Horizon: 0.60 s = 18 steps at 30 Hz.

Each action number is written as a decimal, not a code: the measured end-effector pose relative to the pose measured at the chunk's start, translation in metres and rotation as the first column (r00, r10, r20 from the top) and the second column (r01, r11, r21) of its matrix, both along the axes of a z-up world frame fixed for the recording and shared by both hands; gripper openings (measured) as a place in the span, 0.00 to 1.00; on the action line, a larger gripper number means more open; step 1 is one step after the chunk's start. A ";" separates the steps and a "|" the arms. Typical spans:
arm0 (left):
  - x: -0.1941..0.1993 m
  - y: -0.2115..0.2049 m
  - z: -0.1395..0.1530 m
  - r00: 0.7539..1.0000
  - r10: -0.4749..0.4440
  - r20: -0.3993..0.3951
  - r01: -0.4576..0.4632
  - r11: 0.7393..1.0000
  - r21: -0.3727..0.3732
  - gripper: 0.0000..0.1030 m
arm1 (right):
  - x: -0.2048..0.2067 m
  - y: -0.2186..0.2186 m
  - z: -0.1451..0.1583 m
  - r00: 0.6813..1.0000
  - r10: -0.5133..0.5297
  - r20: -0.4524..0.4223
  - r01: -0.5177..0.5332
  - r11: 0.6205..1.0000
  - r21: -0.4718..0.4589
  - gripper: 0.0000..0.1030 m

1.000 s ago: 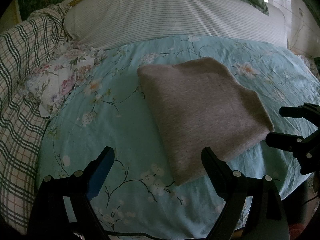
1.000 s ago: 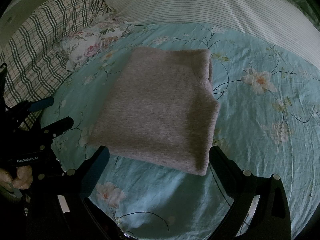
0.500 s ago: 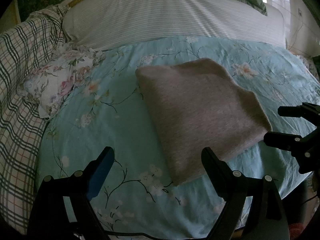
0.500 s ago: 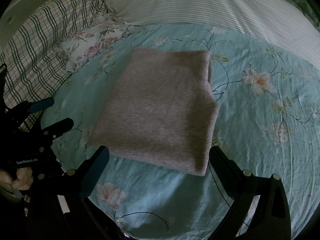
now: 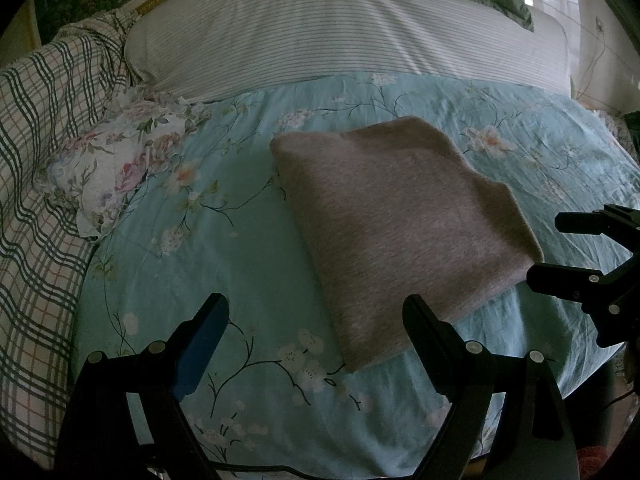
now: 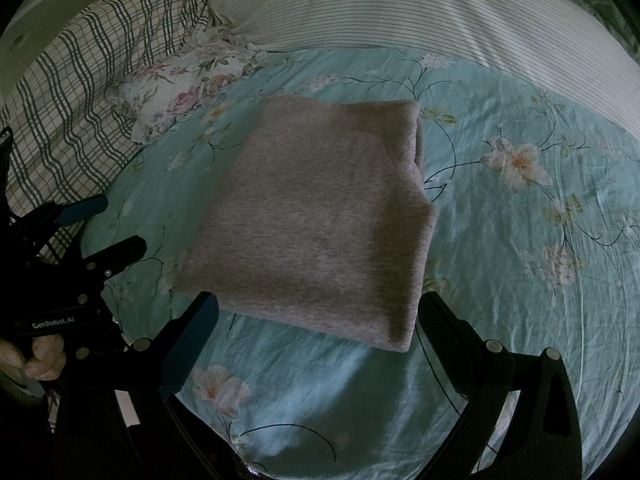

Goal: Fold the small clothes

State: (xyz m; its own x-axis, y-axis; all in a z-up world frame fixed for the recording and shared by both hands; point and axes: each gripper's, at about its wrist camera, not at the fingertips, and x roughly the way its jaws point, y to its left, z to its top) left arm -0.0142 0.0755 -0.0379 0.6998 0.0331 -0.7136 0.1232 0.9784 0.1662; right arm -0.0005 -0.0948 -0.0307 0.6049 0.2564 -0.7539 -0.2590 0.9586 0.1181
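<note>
A grey garment [image 5: 404, 232] lies folded into a flat rectangle on the turquoise floral bedsheet [image 5: 208, 264]; it also shows in the right wrist view [image 6: 320, 224]. My left gripper [image 5: 316, 312] is open and empty, hovering near the garment's near-left corner. My right gripper [image 6: 316, 308] is open and empty, hovering over the garment's near edge. Each gripper shows in the other's view: the right one [image 5: 560, 248] at the garment's right, the left one [image 6: 108, 224] at its left.
A floral cloth [image 5: 116, 160] lies at the left of the sheet beside a plaid blanket [image 5: 36, 184]. A striped pillow [image 5: 340, 36] runs across the back. The bed's edge is just below the grippers.
Both grippers have barely shifted; the garment lies as before, still folded.
</note>
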 end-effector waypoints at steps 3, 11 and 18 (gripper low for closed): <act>0.000 0.000 0.000 1.000 0.001 0.000 -0.001 1.000 0.000 0.87 | 0.000 0.000 0.000 1.000 0.001 0.000 -0.001 1.000 0.000 0.97; 0.000 0.000 0.000 1.000 0.000 0.001 0.000 1.000 0.000 0.87 | 0.000 -0.001 0.000 1.000 0.001 0.001 -0.001 1.000 0.000 0.97; 0.001 -0.002 0.002 1.000 -0.004 0.001 0.004 1.000 -0.002 0.87 | 0.001 -0.001 0.001 1.000 0.002 0.000 -0.002 1.000 -0.001 0.97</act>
